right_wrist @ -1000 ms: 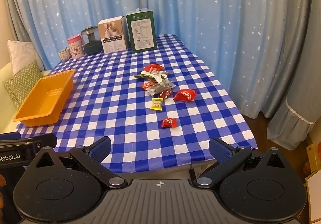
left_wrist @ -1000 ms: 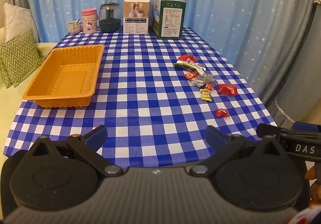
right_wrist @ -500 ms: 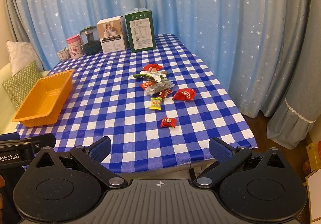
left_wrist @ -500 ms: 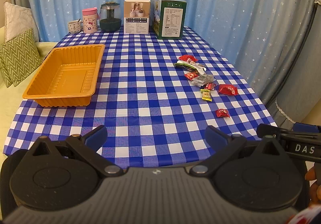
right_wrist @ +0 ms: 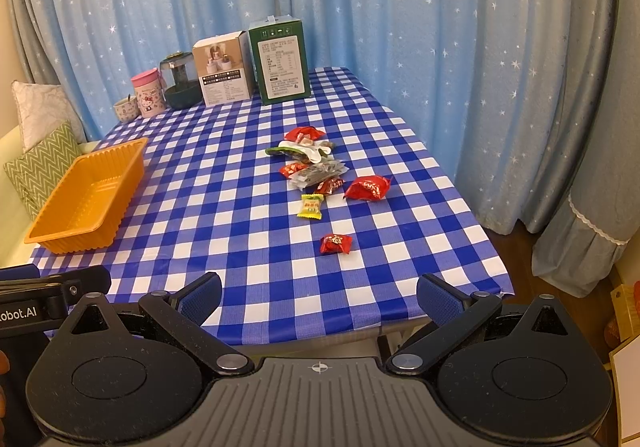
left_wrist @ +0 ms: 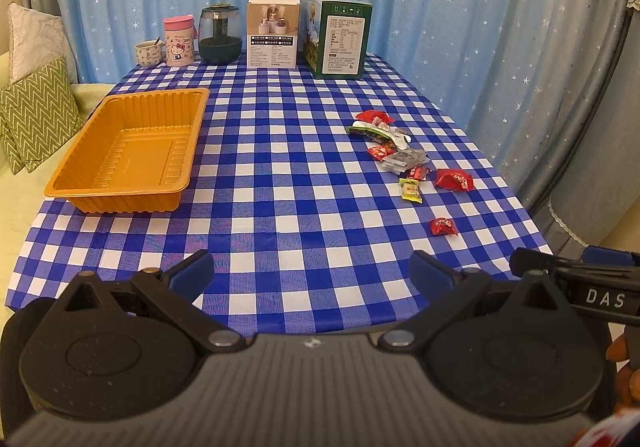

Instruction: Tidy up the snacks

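Observation:
An empty orange tray [left_wrist: 100,189] [right_wrist: 48,235] sits at the table's left side. Several wrapped snacks lie scattered right of centre: a small red candy [left_wrist: 443,226] [right_wrist: 335,243] nearest, a yellow-green candy [left_wrist: 411,190] [right_wrist: 311,206], a larger red packet [left_wrist: 454,180] [right_wrist: 367,187], and a cluster behind them [left_wrist: 386,137] [right_wrist: 310,157]. My left gripper [left_wrist: 310,273] is open and empty above the table's near edge. My right gripper [right_wrist: 318,297] is open and empty at the near edge, in front of the red candy.
At the back stand a green box [left_wrist: 340,37], a white box [left_wrist: 273,34], a dark jar [left_wrist: 220,35], a pink mug [left_wrist: 179,41] and a small cup [left_wrist: 148,53]. Cushions [left_wrist: 36,119] lie left. Curtains hang behind and right.
Both views have shifted very slightly; the table looks a touch nearer. The snacks and the tray have not moved. Both grippers stay open.

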`<state>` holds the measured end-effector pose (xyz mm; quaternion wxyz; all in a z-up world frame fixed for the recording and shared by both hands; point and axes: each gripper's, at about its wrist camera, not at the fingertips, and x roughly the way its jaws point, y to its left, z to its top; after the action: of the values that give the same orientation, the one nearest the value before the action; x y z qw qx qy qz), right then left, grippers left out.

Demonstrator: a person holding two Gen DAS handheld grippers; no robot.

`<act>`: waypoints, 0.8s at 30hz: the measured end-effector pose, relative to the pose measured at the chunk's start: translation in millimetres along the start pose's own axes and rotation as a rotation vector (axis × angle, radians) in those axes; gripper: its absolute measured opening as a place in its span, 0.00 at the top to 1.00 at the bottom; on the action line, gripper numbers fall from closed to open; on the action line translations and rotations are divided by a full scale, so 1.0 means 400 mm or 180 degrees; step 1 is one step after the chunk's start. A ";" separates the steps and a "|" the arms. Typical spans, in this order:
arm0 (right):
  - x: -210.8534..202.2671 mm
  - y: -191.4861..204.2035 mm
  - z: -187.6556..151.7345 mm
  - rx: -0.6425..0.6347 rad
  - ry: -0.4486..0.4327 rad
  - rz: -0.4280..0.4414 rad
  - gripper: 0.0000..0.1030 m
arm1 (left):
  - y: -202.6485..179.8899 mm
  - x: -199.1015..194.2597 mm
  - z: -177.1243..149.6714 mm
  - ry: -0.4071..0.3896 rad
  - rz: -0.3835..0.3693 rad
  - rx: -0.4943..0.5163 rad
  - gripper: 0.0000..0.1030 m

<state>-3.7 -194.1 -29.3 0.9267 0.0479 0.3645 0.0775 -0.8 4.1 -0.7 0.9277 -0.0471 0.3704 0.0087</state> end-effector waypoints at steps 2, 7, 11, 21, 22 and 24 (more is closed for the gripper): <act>-0.004 0.001 0.000 -0.0002 -0.0001 -0.0006 0.00 | 0.000 0.000 0.000 0.0002 -0.0001 -0.0005 0.00; 0.005 -0.003 0.002 0.0000 -0.0005 -0.0012 0.00 | 0.000 0.000 0.001 0.0000 -0.0005 -0.0001 0.00; 0.002 -0.003 0.002 0.0001 -0.0005 -0.0010 0.00 | -0.001 0.000 0.001 -0.0001 0.0000 -0.0002 0.00; 0.005 -0.007 0.006 0.0004 -0.0005 -0.0005 0.00 | -0.001 0.000 0.000 -0.0003 -0.0002 -0.0001 0.00; 0.007 -0.008 0.006 0.0006 -0.0005 -0.0005 0.00 | 0.000 0.000 0.000 -0.0001 -0.0002 -0.0002 0.00; 0.006 -0.007 0.008 0.0002 -0.0004 -0.0008 0.00 | -0.001 0.000 0.000 -0.0003 0.0001 -0.0001 0.00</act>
<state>0.6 -196.3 -29.1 0.9270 0.0478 0.3641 0.0763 -0.8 3.8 -0.7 0.9278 -0.0472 0.3699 0.0089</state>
